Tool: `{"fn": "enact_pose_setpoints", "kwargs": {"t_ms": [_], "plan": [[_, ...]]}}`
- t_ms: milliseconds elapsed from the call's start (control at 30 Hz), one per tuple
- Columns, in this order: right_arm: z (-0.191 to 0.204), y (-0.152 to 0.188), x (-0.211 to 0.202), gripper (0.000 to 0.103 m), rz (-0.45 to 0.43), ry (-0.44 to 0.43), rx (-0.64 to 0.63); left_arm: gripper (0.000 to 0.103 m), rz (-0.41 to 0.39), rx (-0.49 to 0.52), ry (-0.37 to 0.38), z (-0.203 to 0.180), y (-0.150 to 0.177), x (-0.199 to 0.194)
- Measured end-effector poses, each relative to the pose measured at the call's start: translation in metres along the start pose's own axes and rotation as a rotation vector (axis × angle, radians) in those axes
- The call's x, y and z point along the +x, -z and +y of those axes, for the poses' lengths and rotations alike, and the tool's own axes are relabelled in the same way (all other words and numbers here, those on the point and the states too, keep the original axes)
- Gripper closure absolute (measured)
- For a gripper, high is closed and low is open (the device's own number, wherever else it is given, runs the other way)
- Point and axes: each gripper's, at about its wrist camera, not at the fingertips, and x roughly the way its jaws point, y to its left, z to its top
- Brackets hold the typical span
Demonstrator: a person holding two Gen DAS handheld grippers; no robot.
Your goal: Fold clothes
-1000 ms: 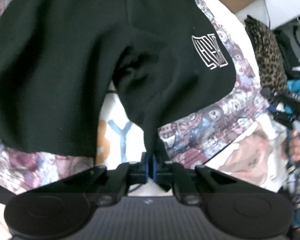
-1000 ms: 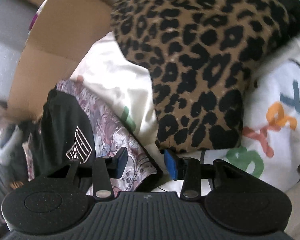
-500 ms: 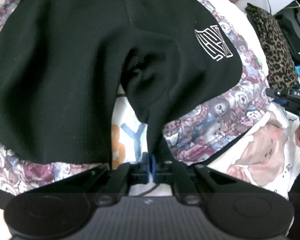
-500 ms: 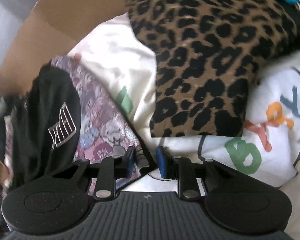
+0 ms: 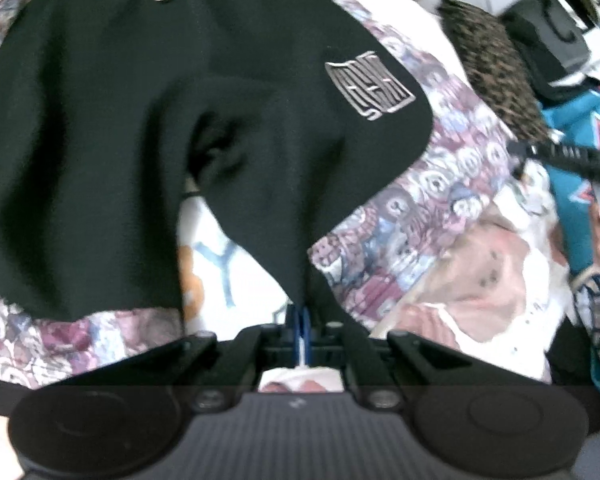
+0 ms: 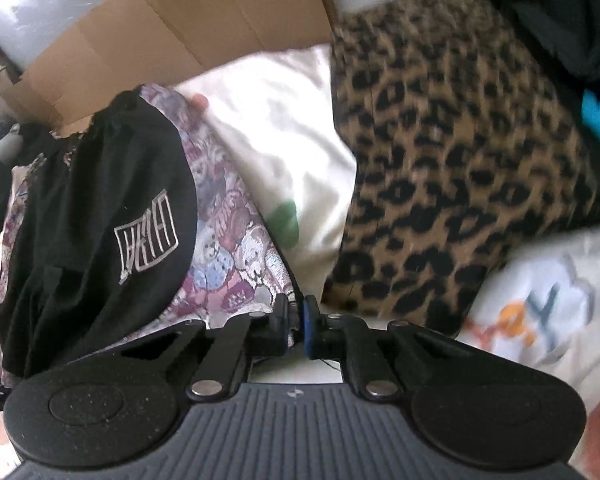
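Black shorts (image 5: 140, 128) with bear-print side panels (image 5: 440, 200) and a silver logo (image 5: 370, 88) lie spread on a white printed sheet (image 5: 236, 280). My left gripper (image 5: 300, 320) is shut on the inner hem of the shorts' right leg. The shorts also show in the right wrist view (image 6: 100, 220). My right gripper (image 6: 296, 316) is shut on the outer corner of the bear-print panel (image 6: 236, 256) of that same leg, lifted slightly. The right gripper shows in the left wrist view (image 5: 572, 160).
A leopard-print cushion (image 6: 460, 160) lies right of the shorts, also in the left wrist view (image 5: 492, 76). A cardboard box (image 6: 172, 36) stands behind. Teal clothing (image 5: 580, 140) and a pinkish garment (image 5: 480, 272) lie at the right.
My right gripper closed from open onto the bear-print corner of the shorts. My left gripper stayed shut on the hem, and the leg has shifted a little.
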Motion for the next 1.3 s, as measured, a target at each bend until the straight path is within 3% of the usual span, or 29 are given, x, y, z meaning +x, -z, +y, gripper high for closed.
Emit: {"fn": "enact_pose_setpoints", "kwargs": {"t_ms": [333,767,1000,1033,1100,1200,1267,1300], "plan": [[-0.006,-0.040,-0.027,0.098,-0.023,0.064,-0.078,0.102,-0.019,0.046,0.085,-0.017,-0.007,0.001],[-0.036,-0.048,0.004,0.099,0.028,0.150,-0.077,0.102,0.058,0.094,0.140,-0.003,-0.012,0.025],[-0.045,-0.042,0.024,0.097,0.049,0.212,-0.010,0.100,0.105,0.106,0.105,-0.004,-0.017,0.033],[-0.045,-0.041,0.023,0.096,0.049,0.208,-0.001,0.100,0.101,0.103,0.105,-0.003,-0.019,0.029],[-0.039,-0.039,0.015,0.093,0.027,0.202,-0.022,0.090,0.080,0.096,0.089,0.001,-0.021,0.017],[-0.032,-0.038,0.004,0.092,0.010,0.201,-0.040,0.088,0.049,0.072,0.072,0.010,-0.020,0.001],[-0.029,-0.037,-0.004,0.087,0.000,0.197,-0.043,0.088,0.027,0.058,0.052,0.019,-0.019,-0.013],[-0.026,-0.037,-0.007,0.079,-0.002,0.194,-0.049,0.087,0.015,0.053,0.038,0.023,-0.018,-0.020]]}}
